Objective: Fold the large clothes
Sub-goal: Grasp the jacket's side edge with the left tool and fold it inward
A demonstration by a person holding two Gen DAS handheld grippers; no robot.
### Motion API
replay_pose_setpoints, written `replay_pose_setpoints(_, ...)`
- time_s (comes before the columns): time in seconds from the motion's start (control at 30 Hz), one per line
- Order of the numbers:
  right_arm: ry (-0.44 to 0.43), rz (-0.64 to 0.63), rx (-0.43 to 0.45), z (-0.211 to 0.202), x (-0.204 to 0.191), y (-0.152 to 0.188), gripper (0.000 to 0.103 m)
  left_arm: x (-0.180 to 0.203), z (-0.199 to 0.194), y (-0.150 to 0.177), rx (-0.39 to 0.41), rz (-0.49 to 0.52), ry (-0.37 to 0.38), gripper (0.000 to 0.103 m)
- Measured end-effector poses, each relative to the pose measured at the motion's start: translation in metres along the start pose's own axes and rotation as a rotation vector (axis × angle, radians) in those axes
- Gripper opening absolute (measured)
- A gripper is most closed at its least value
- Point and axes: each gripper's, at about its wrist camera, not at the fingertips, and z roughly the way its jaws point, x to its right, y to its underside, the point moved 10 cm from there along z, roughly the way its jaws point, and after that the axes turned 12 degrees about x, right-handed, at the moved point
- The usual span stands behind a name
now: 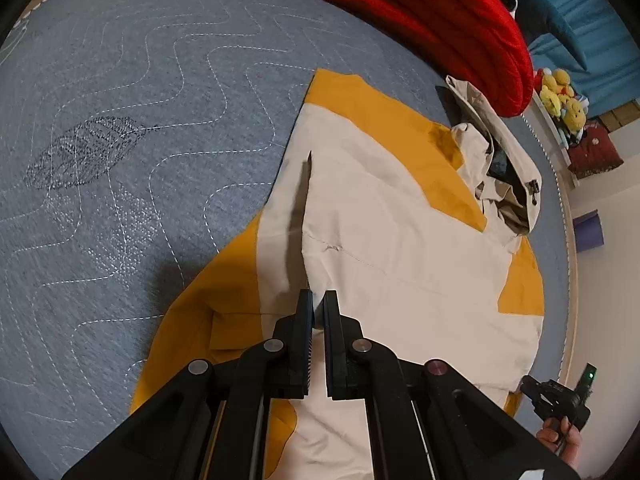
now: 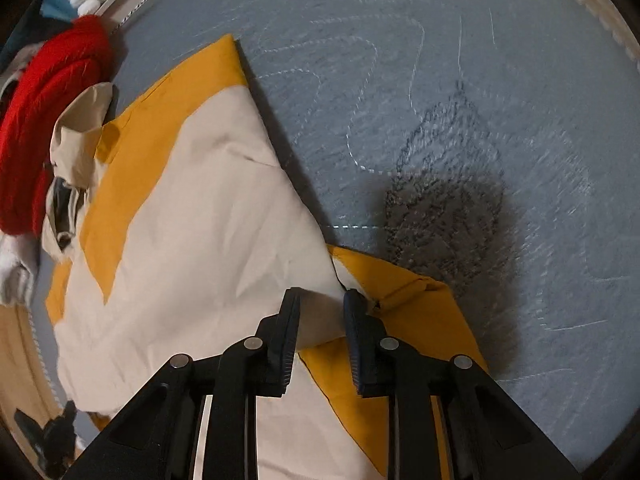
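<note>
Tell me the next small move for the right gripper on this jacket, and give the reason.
Probably close the right gripper on the cream fold between its jaws. The left gripper already pinches a raised ridge of the jacket, while the right's pads stand apart around the cloth on the blue quilt.

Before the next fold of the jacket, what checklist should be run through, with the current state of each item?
1. Left gripper pinching the jacket: ok, jaws shut on a raised cream fold.
2. Right gripper gripping: not ok, cream fabric sits between the jaws, pads not pressing.
3. Bed cover free beside the jacket: ok.
4. Hood lying flat: not ok, bunched.
5. Red garment apart from the jacket: cannot tell; it sits right by the hood.
</note>
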Motion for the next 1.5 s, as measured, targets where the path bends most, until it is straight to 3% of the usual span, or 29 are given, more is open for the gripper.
replay_pose_setpoints(0.13, -0.061, -0.020, 0.103, -0.028, -0.022, -0.013, 0.026, 0.003, -0.004, -0.005, 0.031, 0.003, 0.024, 0.004)
replay_pose_setpoints(0.2, -0.110, -0.082, 0.184, -0.043, -0.043, -0.020, 0.026, -0.004, 0.002, 0.000, -0.006, 0.009, -0.010, 0.006)
replay_pose_setpoints(0.23, -0.137, -0.101, 0.194, -0.044, -0.051, -0.020, 0.026, -0.010, 0.006, 0.003, -0.019, 0.036, -0.069, 0.007)
replay_pose_setpoints(0.33, -0.188, -0.099, 0.144, -0.033, -0.062, -0.010, 0.026, -0.007, 0.000, -0.004, 0.051, 0.146, -0.161, 0.008)
replay_pose_setpoints(0.4, -0.123, -0.030, 0.059, -0.012, -0.042, 0.000, 0.026, 0.015, -0.010, -0.010, 0.108, 0.263, -0.156, 0.008)
replay_pose_setpoints(0.47, -0.037, -0.006, 0.012, 0.000, -0.022, 0.007, 0.026, 0.030, -0.011, -0.006, 0.116, 0.310, -0.114, 0.008)
replay_pose_setpoints(0.57, -0.010, -0.004, 0.006, 0.002, -0.014, 0.009, 0.026, 0.024, 0.017, 0.015, 0.000, 0.283, -0.080, 0.009)
replay_pose_setpoints(0.67, 0.021, -0.060, 0.048, -0.007, -0.020, 0.006, 0.026, -0.005, 0.044, 0.042, -0.139, 0.226, -0.159, 0.009)
replay_pose_setpoints(0.77, 0.023, -0.088, 0.123, -0.025, -0.033, -0.001, 0.026, 0.006, 0.032, 0.037, -0.111, 0.251, -0.157, 0.009)
replay_pose_setpoints(0.9, -0.007, -0.191, 0.200, -0.041, -0.051, -0.013, 0.026, 0.030, 0.011, 0.020, -0.017, 0.265, -0.086, 0.011)
replay_pose_setpoints(0.97, -0.020, -0.204, 0.173, -0.032, -0.050, -0.014, 0.026, 0.025, 0.012, 0.018, -0.003, 0.250, -0.095, 0.011)
replay_pose_setpoints(1.1, 0.065, -0.134, 0.051, -0.002, -0.016, 0.003, 0.026, -0.007, 0.032, 0.030, -0.093, 0.210, -0.173, 0.011)
replay_pose_setpoints(1.17, 0.066, -0.137, 0.058, -0.007, -0.017, 0.002, 0.026, -0.011, 0.030, 0.028, -0.090, 0.182, -0.159, 0.011)
replay_pose_setpoints(1.3, 0.002, -0.207, 0.146, -0.035, -0.044, -0.009, 0.026, 0.003, 0.013, 0.009, 0.021, 0.282, -0.158, 0.014)
replay_pose_setpoints(1.37, -0.057, -0.241, 0.169, -0.040, -0.057, -0.008, 0.027, -0.007, 0.022, 0.013, 0.003, 0.299, -0.188, 0.020)
replay_pose_setpoints(1.43, -0.088, -0.211, 0.103, -0.027, -0.053, 0.004, 0.028, -0.022, 0.037, 0.027, -0.090, 0.277, -0.218, 0.023)
replay_pose_setpoints(1.5, -0.033, -0.167, 0.022, -0.007, -0.032, 0.018, 0.028, -0.024, 0.033, 0.027, -0.089, 0.247, -0.213, 0.023)
